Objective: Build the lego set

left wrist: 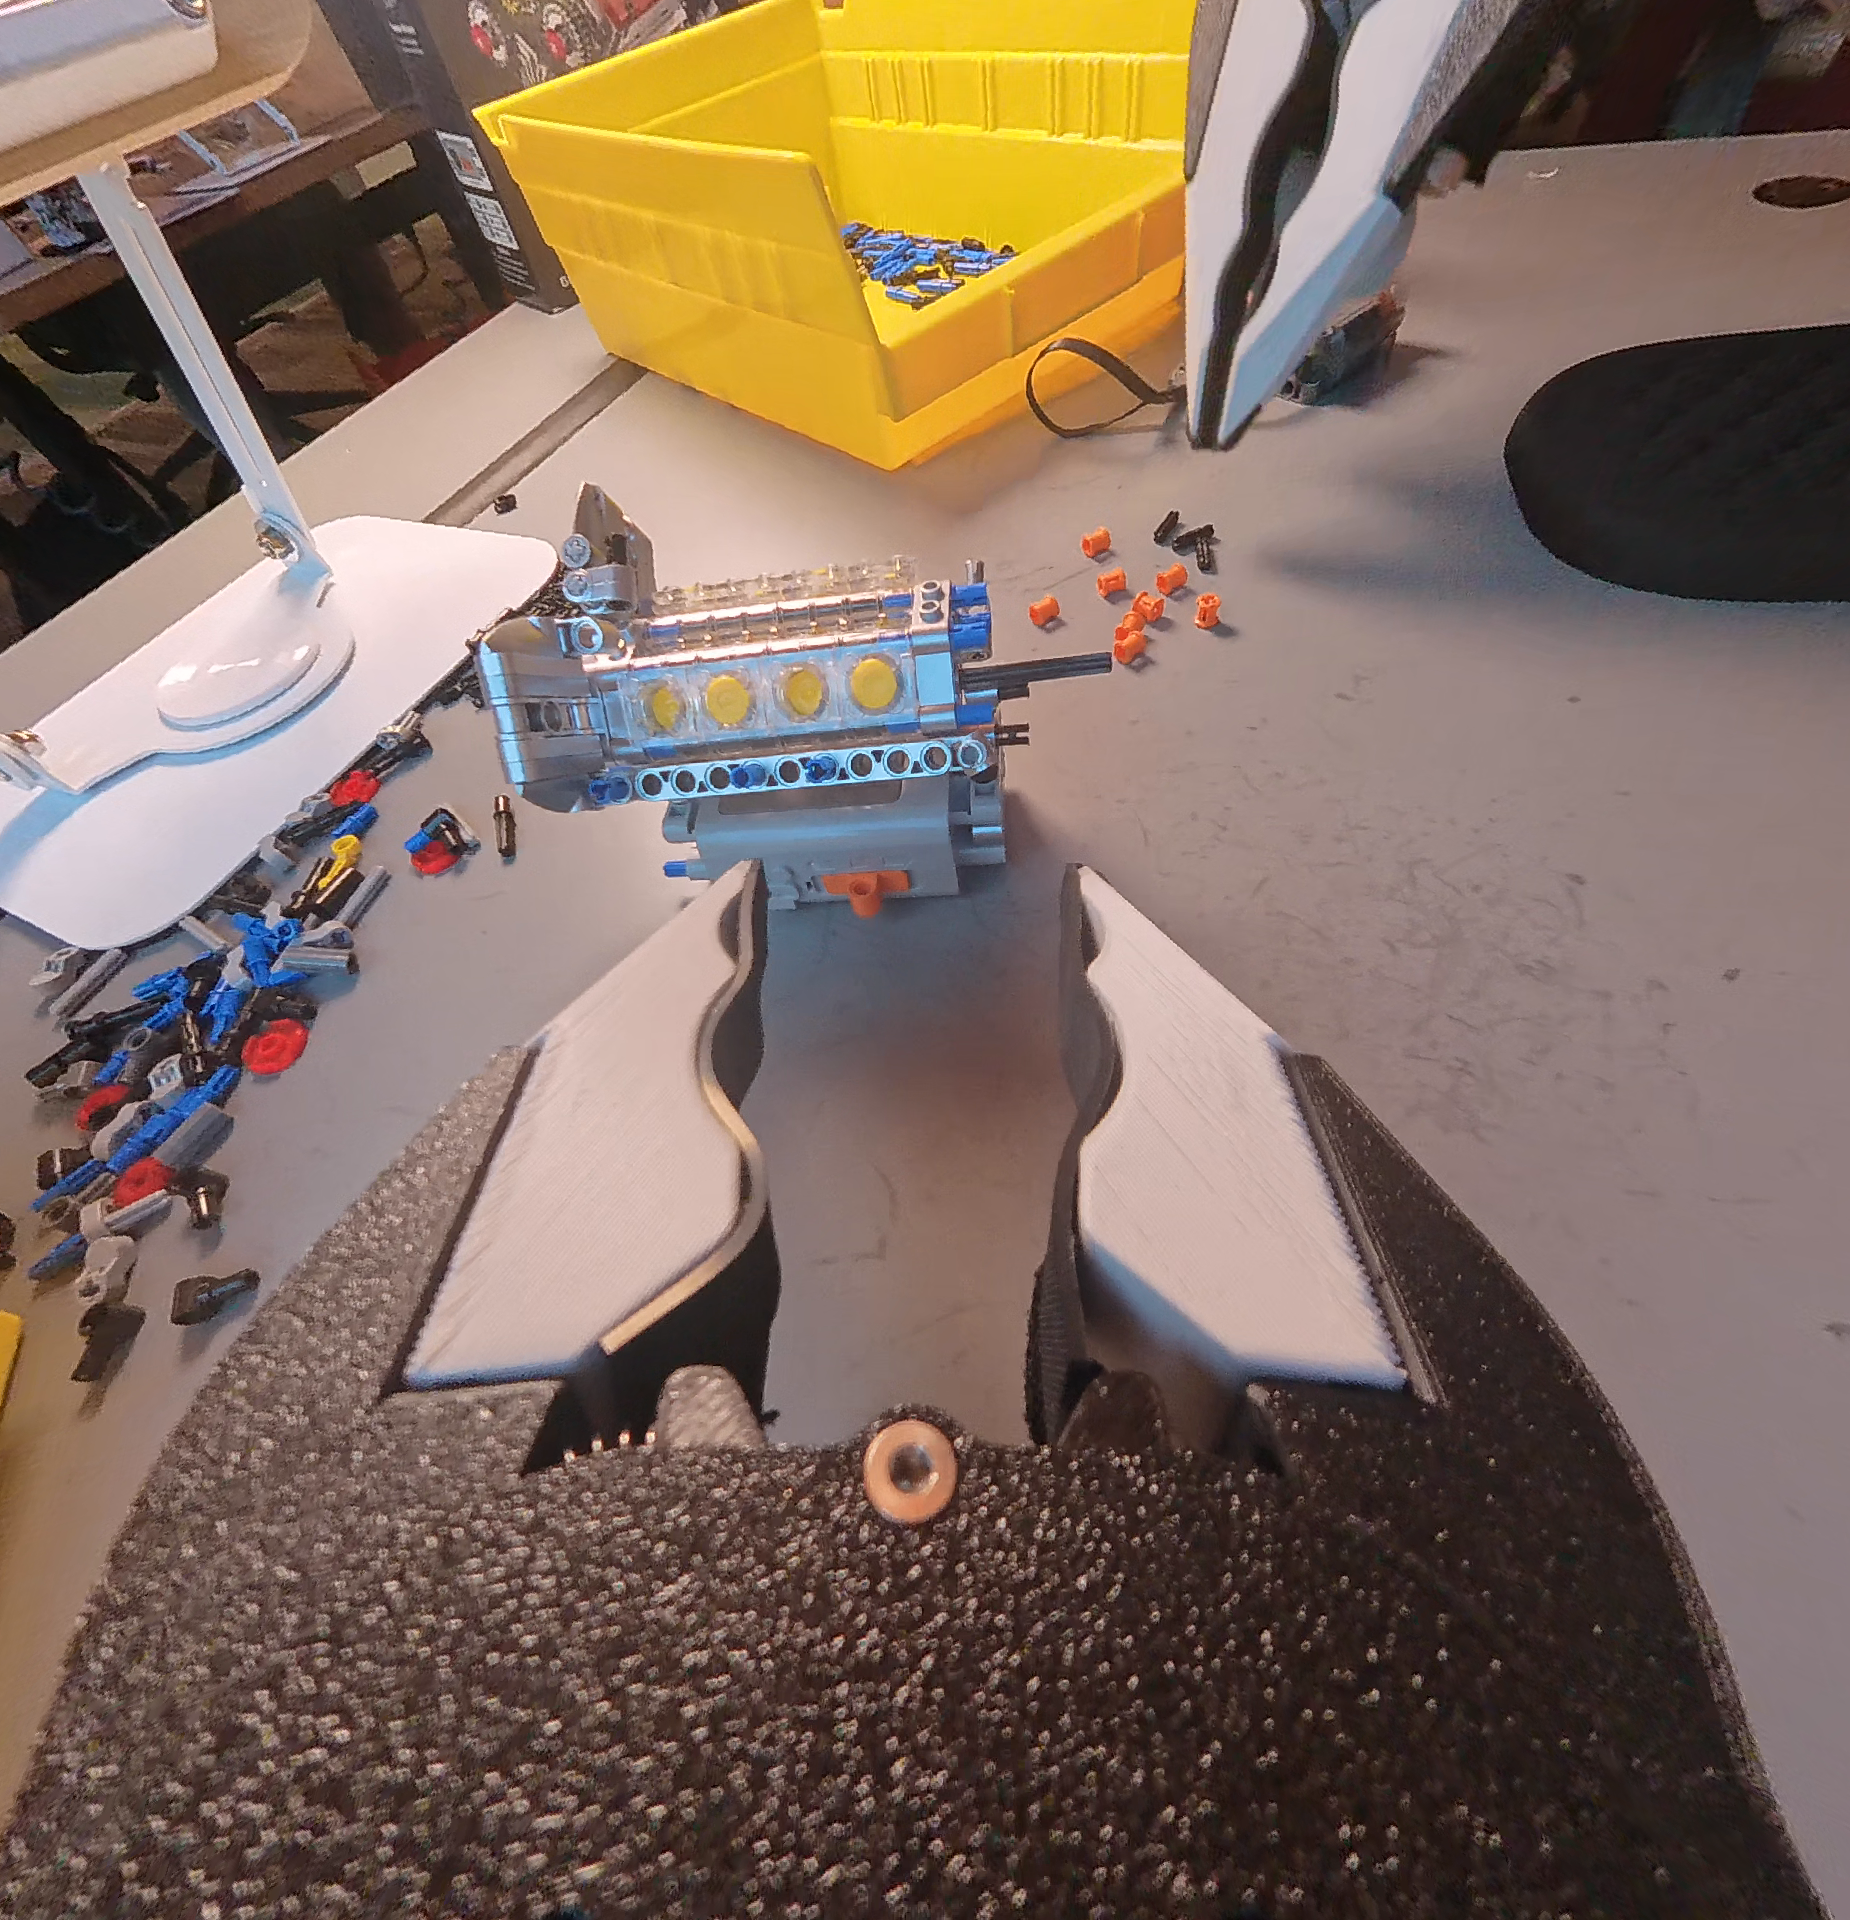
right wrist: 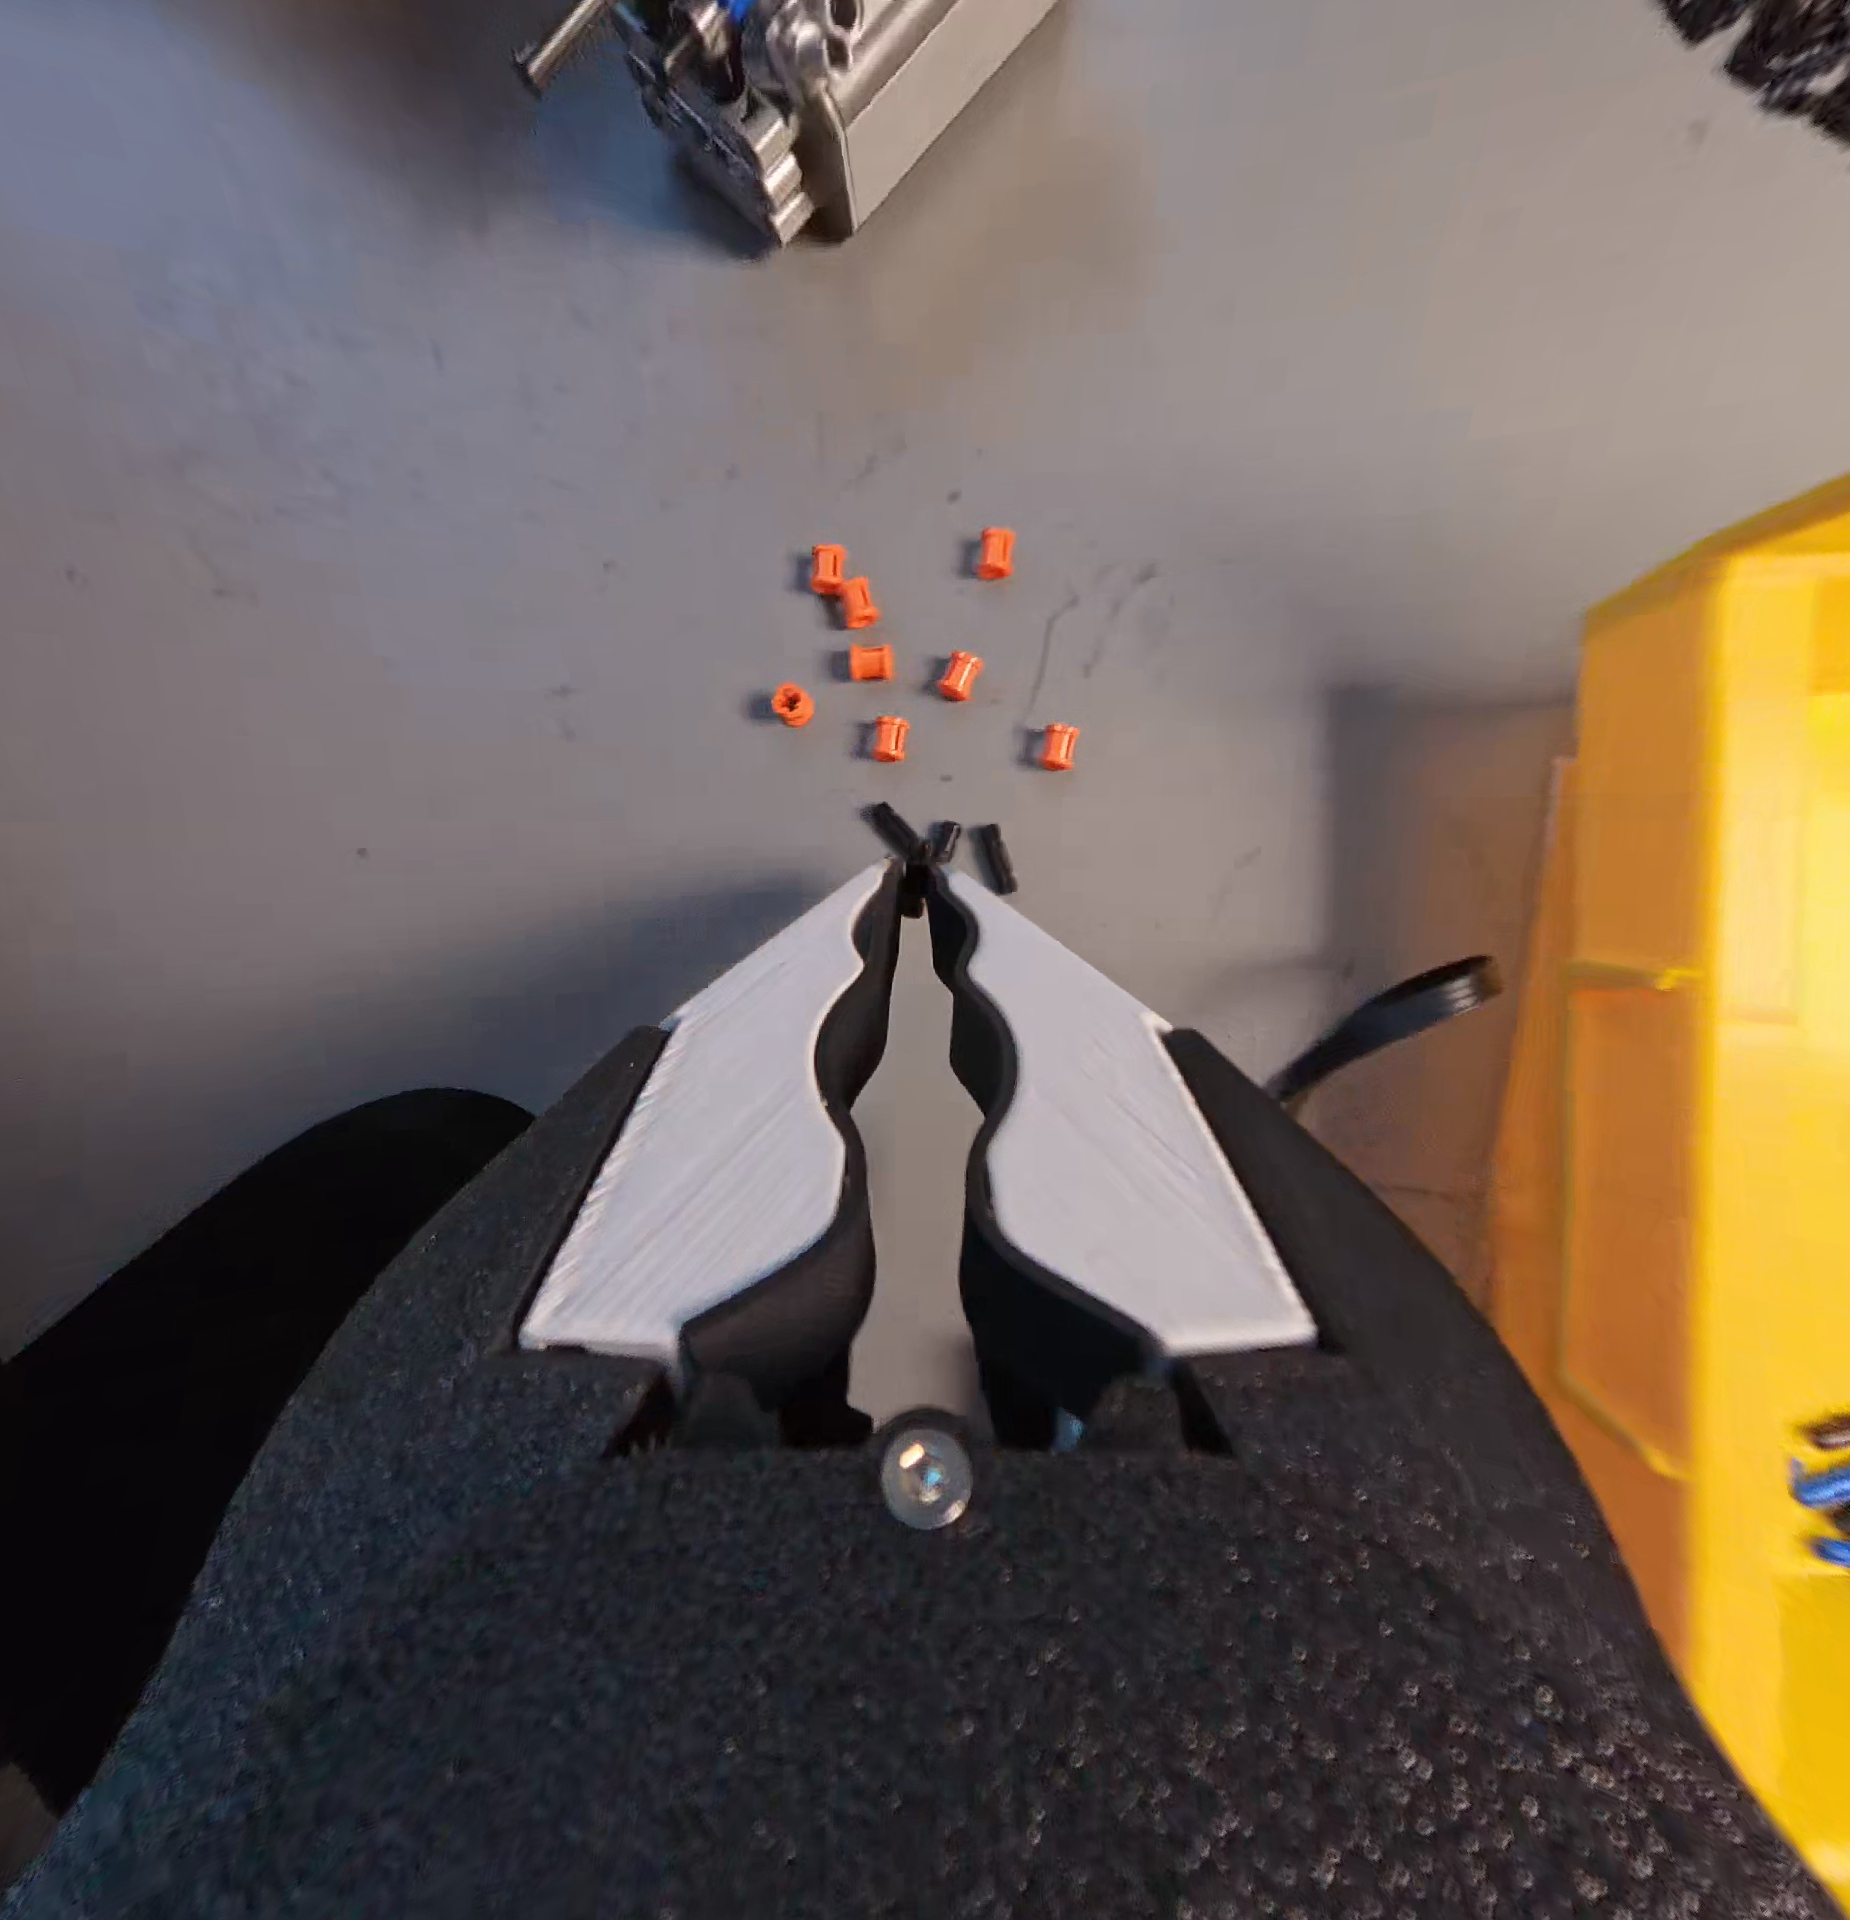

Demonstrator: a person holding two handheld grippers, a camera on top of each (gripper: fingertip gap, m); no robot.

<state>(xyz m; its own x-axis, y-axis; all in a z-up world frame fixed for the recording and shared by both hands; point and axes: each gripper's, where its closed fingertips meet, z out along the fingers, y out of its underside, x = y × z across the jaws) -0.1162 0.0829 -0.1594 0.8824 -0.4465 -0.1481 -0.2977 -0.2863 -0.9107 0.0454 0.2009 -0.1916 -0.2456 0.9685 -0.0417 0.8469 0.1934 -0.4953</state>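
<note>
Black pin (right wrist: 913, 885) pinched in right gripper (right wrist: 913, 878); left gripper (left wrist: 913, 883) spread before grey brick engine (left wrist: 755, 707); no legible writing.

Table (left wrist: 1316, 935): plain grey, scuffed. Bin (left wrist: 755, 270): bright yellow. Brick engine model (left wrist: 755, 707): light grey and clear, four yellow discs, blue pins. Bushes (right wrist: 885, 665): orange. Small pins (right wrist: 994, 857): black. Loose parts heap (left wrist: 173, 1039): blue, black, red, grey. Lamp base (left wrist: 225, 707): white. Left gripper (left wrist: 910, 904): white fingers, speckled black body.
</note>
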